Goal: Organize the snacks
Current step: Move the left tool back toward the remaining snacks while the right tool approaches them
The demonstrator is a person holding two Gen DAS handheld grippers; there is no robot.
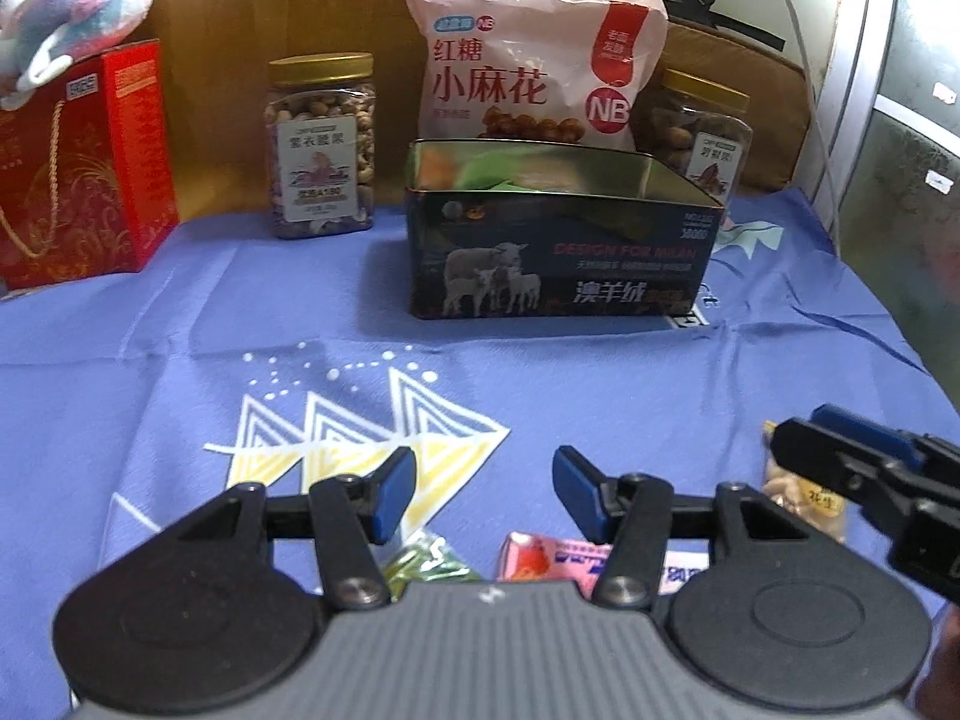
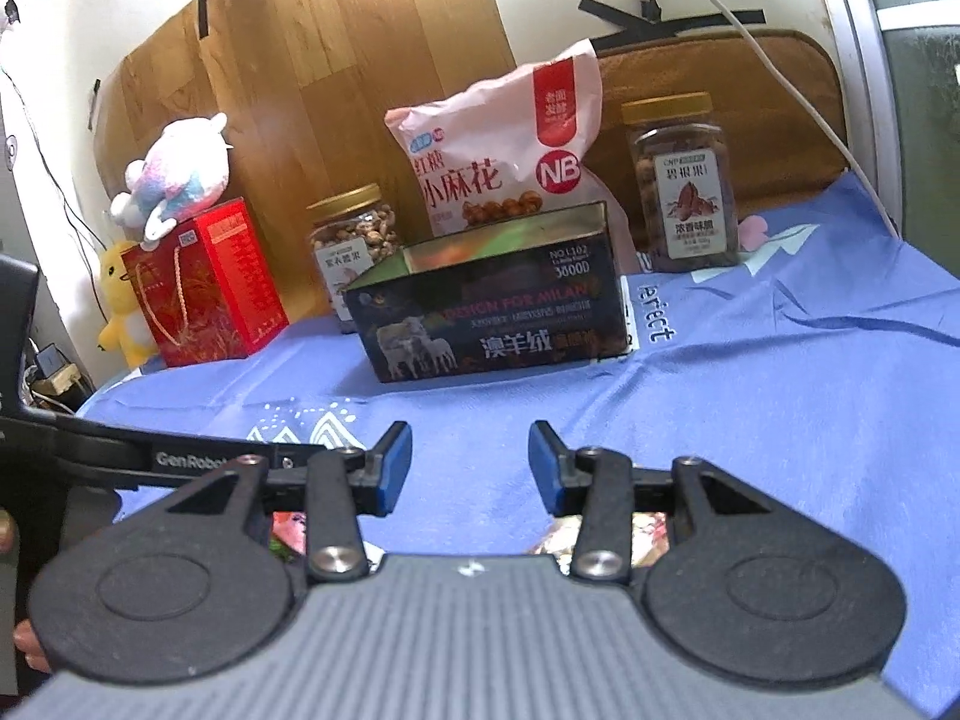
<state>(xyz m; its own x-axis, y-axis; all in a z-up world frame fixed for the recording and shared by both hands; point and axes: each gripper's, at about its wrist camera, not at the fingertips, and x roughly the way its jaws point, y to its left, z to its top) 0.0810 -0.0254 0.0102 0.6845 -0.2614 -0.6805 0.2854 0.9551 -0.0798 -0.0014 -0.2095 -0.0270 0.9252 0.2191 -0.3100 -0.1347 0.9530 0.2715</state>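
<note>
An open tin (image 1: pixel 558 252) stood in the middle of the tablecloth (image 1: pixel 180 324), with a large snack bag (image 1: pixel 528 66) upright right behind it and a nut jar (image 1: pixel 322 144) to its left and another jar (image 2: pixel 684 180) to its right, all in front of a wooden board (image 2: pixel 336 72). Farther left stood a gift box (image 1: pixel 84 162) with a plush toy (image 1: pixel 78 6) on top. Nearer the cameras, small snack packets (image 1: pixel 540 558) lay on the cloth under the left gripper (image 1: pixel 483 495), and a peanut packet (image 1: pixel 804 498) lay to their right.

wall (image 2: pixel 528 6) – white | wood panel (image 2: pixel 336 60) – leaning | blue tablecloth (image 2: pixel 780 408)
</note>
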